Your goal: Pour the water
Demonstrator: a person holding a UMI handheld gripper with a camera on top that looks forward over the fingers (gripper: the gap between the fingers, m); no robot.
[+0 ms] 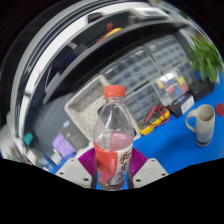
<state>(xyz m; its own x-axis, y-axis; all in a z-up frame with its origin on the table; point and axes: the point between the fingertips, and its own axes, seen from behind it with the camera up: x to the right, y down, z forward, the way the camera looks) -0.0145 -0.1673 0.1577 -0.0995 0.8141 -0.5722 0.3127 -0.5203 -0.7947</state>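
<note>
The blue table surface lay tilted in view. A clear plastic water bottle with an orange cap and red label stood between the fingers, above the table. The gripper pinched its lower body with both pads. A white ceramic mug stood well apart.

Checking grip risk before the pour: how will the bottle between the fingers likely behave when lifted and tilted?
The bottle looks like thin clear plastic, so it may flex under the gripper. Its tall, narrow shape could tip easily. The orange cap appears on, so tilting toward the mug probably spills nothing yet.
</note>
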